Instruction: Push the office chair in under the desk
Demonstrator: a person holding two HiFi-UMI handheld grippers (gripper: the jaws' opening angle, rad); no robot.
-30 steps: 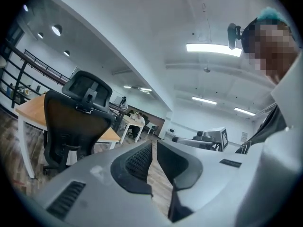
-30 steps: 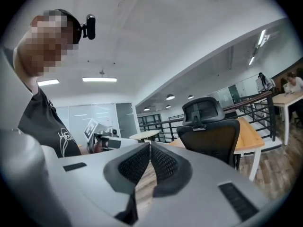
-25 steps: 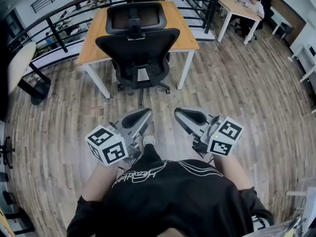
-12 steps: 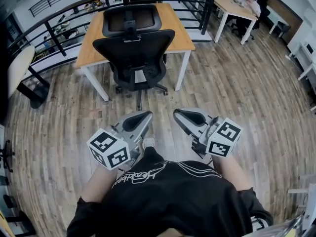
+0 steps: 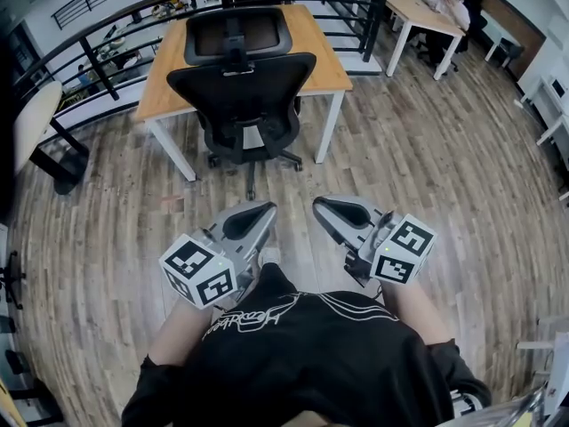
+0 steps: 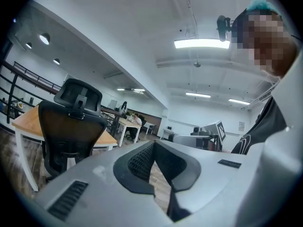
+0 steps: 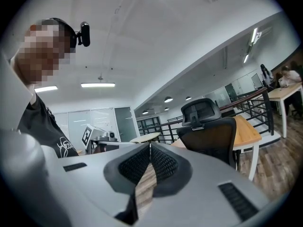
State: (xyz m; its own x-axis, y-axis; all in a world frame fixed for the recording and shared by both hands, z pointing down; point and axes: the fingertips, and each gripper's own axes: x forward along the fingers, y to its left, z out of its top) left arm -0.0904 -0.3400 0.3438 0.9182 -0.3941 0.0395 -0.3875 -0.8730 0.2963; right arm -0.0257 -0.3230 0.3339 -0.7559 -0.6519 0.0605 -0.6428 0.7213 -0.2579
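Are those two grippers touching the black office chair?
Apart. The head view shows bare wooden floor between the office chair and the left gripper and right gripper, both with jaws shut and empty.

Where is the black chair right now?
In the head view the chair stands at top centre, at the near side of the wooden desk.

wood plank floor (image 5: pixel 444 176), black balcony railing (image 5: pixel 381 16), wood-topped table at far right (image 5: pixel 418 7), white ceiling strip lights (image 6: pixel 201 43)
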